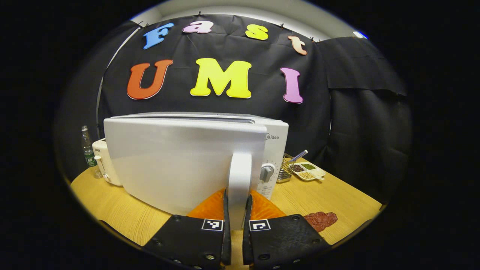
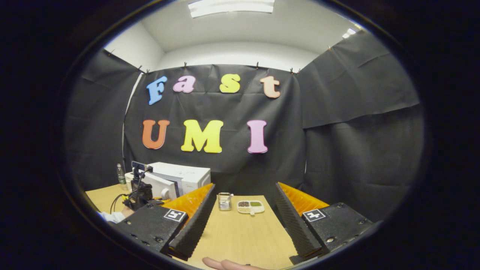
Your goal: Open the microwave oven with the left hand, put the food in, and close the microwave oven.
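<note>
Now our left claw (image 1: pixel 237 210) pinches the microwave (image 1: pixel 195 157) door handle (image 1: pixel 239 180) at the surface's (image 1: pixel 112 210) left-rear; we swing steadily outward, right claw (image 2: pixel 242 221) spread, food (image 1: pixel 320 219) near the front edge.

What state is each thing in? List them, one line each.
White microwave oven door: swung partly open, its vertical handle clamped.
Left gripper: shut on the door handle.
Right gripper: open, holding nothing, above the wooden table.
Grey microwave dial: setting unreadable.
Dark red slab of food: lying flat on the table, not yet loaded.
Clear plastic bottle: upright, capped.
White divided dish: compartments filled.
</note>
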### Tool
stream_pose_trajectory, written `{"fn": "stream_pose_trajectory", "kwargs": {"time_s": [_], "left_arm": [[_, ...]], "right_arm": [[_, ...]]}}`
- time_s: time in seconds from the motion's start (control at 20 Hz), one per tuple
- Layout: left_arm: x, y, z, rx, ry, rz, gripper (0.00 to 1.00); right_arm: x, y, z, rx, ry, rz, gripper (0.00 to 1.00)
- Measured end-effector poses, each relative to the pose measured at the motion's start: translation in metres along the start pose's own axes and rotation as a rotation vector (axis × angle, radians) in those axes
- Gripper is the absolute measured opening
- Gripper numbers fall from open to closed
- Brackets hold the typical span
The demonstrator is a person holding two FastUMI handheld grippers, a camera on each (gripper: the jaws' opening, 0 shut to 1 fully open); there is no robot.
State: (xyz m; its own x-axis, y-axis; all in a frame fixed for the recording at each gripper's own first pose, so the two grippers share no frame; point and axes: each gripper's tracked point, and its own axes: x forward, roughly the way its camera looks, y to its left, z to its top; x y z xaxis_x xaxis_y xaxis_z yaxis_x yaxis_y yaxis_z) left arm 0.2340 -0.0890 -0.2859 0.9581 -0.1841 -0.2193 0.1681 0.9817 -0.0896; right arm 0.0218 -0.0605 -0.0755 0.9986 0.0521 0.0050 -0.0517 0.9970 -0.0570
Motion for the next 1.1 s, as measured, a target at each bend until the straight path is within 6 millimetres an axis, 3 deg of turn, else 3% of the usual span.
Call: {"fn": "stream_pose_trajectory", "kwargs": {"time_s": [0.3, 0.45, 0.5, 0.55, 0.6, 0.65, 0.75, 0.8, 0.95, 1.0, 1.05, 1.1], "left_arm": [[-0.061, 0.018, -0.011, 0.028, -0.005, -0.059, 0.14], [-0.103, 0.040, -0.019, 0.068, -0.019, -0.072, 0.14], [-0.117, 0.050, -0.025, 0.085, -0.012, -0.071, 0.19], [-0.130, 0.062, -0.030, 0.096, 0.002, -0.068, 0.11], [-0.143, 0.076, -0.037, 0.109, 0.009, -0.045, 0.28], [-0.163, 0.096, -0.039, 0.127, 0.003, -0.004, 0.33], [-0.194, 0.130, -0.043, 0.123, -0.019, 0.067, 0.81], [-0.208, 0.142, -0.043, 0.111, -0.033, 0.090, 0.91], [-0.250, 0.176, -0.036, 0.061, -0.068, 0.167, 0.95], [-0.261, 0.185, -0.033, 0.055, -0.072, 0.192, 0.87], [-0.274, 0.194, -0.031, 0.054, -0.074, 0.220, 0.95], [-0.284, 0.201, -0.025, 0.057, -0.086, 0.246, 0.95]], "right_arm": [[-0.013, 0.011, -0.003, -0.001, 0.004, 0.013, 0.98], [-0.020, 0.019, -0.003, 0.006, 0.001, 0.032, 0.98], [-0.021, 0.022, -0.002, 0.005, 0.000, 0.036, 0.98], [-0.023, 0.024, -0.003, 0.002, 0.001, 0.039, 0.98], [-0.023, 0.028, -0.003, -0.001, 0.002, 0.045, 0.98], [-0.025, 0.033, -0.004, -0.001, 0.002, 0.050, 0.98], [-0.027, 0.042, -0.006, 0.000, 0.004, 0.064, 0.98], [-0.027, 0.047, -0.008, 0.001, 0.008, 0.068, 0.98], [-0.025, 0.067, -0.015, 0.002, 0.037, 0.095, 0.98], [-0.025, 0.075, -0.016, 0.003, 0.049, 0.108, 0.98], [-0.026, 0.082, -0.017, 0.003, 0.056, 0.123, 0.98], [-0.027, 0.088, -0.016, 0.000, 0.058, 0.133, 0.98]]}}
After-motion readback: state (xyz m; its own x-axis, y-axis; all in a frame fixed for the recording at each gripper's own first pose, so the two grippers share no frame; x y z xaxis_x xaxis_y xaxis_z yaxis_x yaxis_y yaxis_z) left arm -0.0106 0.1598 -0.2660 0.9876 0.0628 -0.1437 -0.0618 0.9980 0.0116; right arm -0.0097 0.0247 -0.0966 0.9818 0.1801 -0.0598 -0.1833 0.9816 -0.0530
